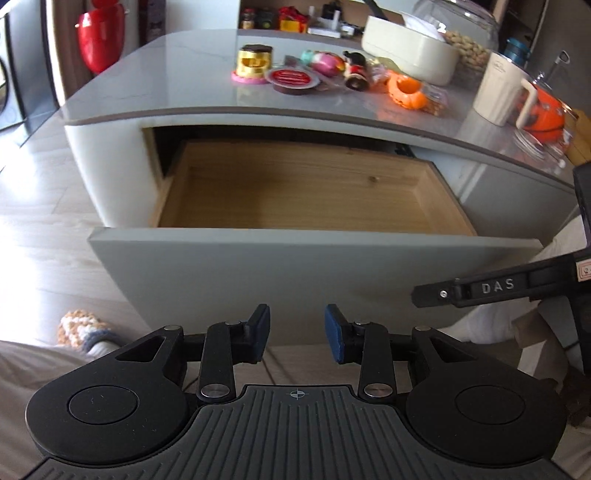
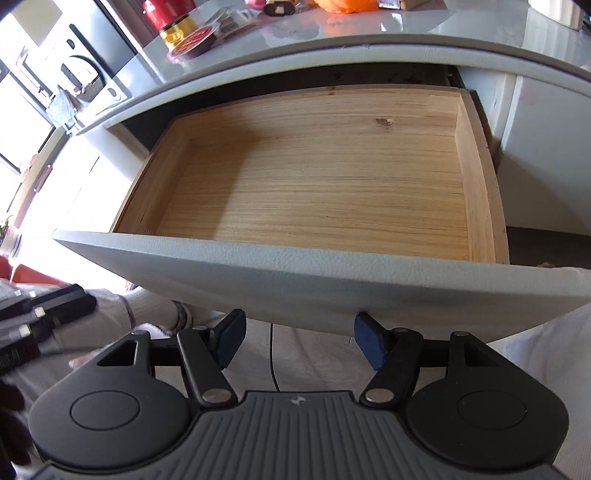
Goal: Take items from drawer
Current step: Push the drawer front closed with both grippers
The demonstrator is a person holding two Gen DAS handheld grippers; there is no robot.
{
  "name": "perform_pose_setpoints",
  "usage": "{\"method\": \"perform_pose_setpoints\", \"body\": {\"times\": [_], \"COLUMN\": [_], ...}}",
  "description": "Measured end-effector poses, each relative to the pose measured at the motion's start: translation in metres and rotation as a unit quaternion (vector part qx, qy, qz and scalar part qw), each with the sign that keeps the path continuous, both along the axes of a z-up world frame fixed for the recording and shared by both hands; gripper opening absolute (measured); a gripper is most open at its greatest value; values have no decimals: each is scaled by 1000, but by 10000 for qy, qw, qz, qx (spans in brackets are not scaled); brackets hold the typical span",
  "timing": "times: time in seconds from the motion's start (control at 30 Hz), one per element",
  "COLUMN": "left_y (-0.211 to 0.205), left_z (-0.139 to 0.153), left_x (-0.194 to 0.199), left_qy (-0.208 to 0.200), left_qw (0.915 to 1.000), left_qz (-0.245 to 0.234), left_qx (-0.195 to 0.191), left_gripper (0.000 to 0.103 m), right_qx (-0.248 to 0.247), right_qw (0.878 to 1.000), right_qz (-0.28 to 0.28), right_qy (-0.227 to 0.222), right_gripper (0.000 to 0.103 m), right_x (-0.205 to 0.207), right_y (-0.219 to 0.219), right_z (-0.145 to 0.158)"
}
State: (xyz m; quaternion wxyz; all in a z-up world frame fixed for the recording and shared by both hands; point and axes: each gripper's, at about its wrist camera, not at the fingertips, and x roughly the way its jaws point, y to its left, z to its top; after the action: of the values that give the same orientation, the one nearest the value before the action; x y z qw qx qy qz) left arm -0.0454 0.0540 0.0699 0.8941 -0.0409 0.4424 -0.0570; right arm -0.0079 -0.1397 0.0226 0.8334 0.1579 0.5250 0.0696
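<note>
The wooden drawer (image 1: pixel 295 192) is pulled out of a grey cabinet, and its bare wood floor (image 2: pixel 314 177) holds nothing. My left gripper (image 1: pixel 297 334) hangs open in front of the drawer's grey front panel (image 1: pixel 295 273), holding nothing. My right gripper (image 2: pixel 299 338) is open too, just below the front panel (image 2: pixel 332 288). Part of the right gripper (image 1: pixel 480 288) shows at the right edge of the left wrist view. Small items lie on the countertop: a gold tape roll (image 1: pixel 254 62), a red-lidded cup (image 1: pixel 293 79), a pink toy (image 1: pixel 325 62) and an orange pumpkin (image 1: pixel 406 90).
A cream box (image 1: pixel 410 51), a white pitcher (image 1: pixel 502 88) and a glass jar (image 1: pixel 458 22) stand at the back right of the countertop (image 1: pixel 166 74). A red vase (image 1: pixel 99 33) is at the left. A person's slippered foot (image 1: pixel 85 328) rests on the light wood floor below.
</note>
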Motion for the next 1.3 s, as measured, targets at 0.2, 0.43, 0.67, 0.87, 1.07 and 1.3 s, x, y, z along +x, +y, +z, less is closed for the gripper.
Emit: {"method": "perform_pose_setpoints", "body": {"times": [0.2,0.43,0.67,0.87,1.07,1.3], "left_y": [-19,-25,-22,-26,-26,-35], "left_z": [-8,-13,-16,-23,-28,-30], "left_x": [49,87,105,114,127,132], "left_qy": [-363,-594,-781,-1122,-1362,-1460], "left_qw": [9993,9977,9959,9926,9889,9880], "left_qz": [-47,300,412,436,554,464], "left_qx": [42,-110,-198,-157,-223,-179], "left_gripper": [36,43,43,49,49,71], "right_qx": [-126,-385,-1145,-1277,-1274,-1926], "right_qw": [9995,9968,9833,9741,9666,9450], "right_qz": [-175,-355,-672,-985,-1248,-1343], "right_qy": [-239,-611,-1248,-1587,-1843,-2276], "right_gripper": [67,57,51,51,51,69], "right_x": [25,44,44,51,64,58], "right_y": [-4,-9,-7,-12,-16,-9], "right_z": [-1,-4,7,9,3,2]}}
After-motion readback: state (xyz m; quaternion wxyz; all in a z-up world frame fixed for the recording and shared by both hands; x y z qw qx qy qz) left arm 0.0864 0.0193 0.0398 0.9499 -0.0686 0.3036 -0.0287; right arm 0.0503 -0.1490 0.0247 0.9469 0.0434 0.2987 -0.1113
